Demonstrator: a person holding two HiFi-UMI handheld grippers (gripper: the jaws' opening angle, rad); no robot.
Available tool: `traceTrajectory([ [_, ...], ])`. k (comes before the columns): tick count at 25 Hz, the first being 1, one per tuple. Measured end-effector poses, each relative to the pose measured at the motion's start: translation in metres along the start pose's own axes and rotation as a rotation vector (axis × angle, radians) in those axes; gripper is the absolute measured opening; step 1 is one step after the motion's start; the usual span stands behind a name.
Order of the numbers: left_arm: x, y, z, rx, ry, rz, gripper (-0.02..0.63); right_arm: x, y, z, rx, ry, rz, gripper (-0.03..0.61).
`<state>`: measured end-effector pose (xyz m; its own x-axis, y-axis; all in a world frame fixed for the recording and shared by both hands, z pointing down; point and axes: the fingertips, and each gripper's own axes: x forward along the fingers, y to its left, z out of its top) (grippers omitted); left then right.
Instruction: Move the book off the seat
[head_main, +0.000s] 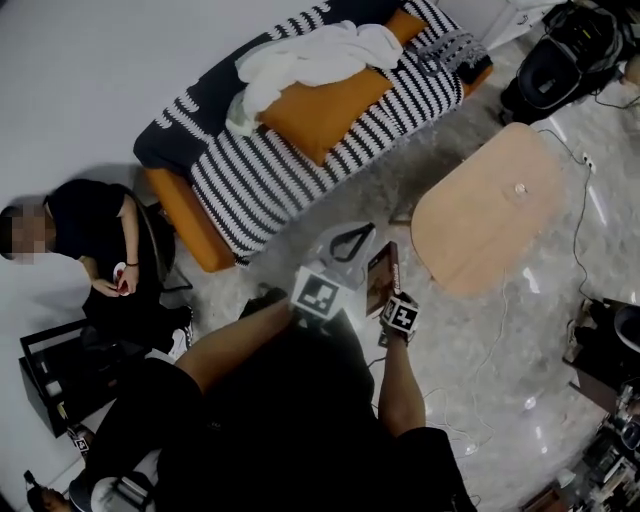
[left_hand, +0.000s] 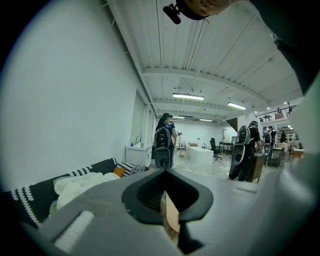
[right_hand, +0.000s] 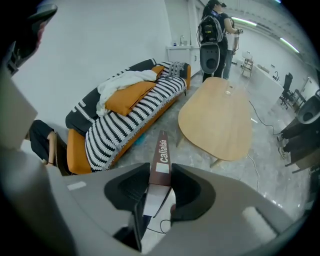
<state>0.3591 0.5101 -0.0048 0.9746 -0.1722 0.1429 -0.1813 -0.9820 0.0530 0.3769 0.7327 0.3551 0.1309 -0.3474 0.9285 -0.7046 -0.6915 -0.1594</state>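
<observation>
A thin book (head_main: 382, 276) with a brown spine and white print (right_hand: 161, 152) is off the seat, held upright over the marble floor. My right gripper (head_main: 388, 300) (right_hand: 161, 176) is shut on it, one pad on each side of the spine. The seat is a sofa (head_main: 270, 172) (right_hand: 131, 122) with a black-and-white striped cover, an orange cushion (head_main: 322, 112) and a white blanket (head_main: 312, 55). My left gripper (head_main: 352, 240) (left_hand: 165, 172) hangs just left of the book with its jaw tips together. Something tan shows in the hollow behind the tips; I cannot tell what it is.
A low wooden table (head_main: 490, 205) (right_hand: 217, 120) stands right of the sofa, with cables (head_main: 575, 230) on the floor beside it. A person in black (head_main: 95, 240) sits at the sofa's left end, by a black shelf (head_main: 45, 385). People with backpacks (left_hand: 164, 140) stand farther off.
</observation>
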Motion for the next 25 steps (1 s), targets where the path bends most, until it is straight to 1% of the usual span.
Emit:
traceTrajectory([
  [4, 0.004, -0.011, 0.0, -0.005, -0.002, -0.021, 0.006, -0.011, -0.003, 0.008, -0.002, -0.042, 0.001, 0.146],
  [12, 0.015, -0.034, 0.004, 0.018, 0.001, -0.067, 0.006, -0.045, -0.024, 0.035, 0.07, -0.21, -0.004, 0.146],
  [18, 0.032, -0.053, 0.003, 0.019, 0.004, -0.13, 0.006, -0.06, -0.047, 0.061, 0.233, -0.341, -0.004, 0.146],
  [22, 0.051, -0.058, 0.002, 0.021, 0.014, -0.162, 0.006, -0.062, -0.061, 0.08, 0.297, -0.388, -0.014, 0.146],
  [25, 0.069, -0.06, 0.009, 0.039, 0.021, -0.209, 0.006, -0.067, -0.067, 0.096, 0.375, -0.413, -0.03, 0.146],
])
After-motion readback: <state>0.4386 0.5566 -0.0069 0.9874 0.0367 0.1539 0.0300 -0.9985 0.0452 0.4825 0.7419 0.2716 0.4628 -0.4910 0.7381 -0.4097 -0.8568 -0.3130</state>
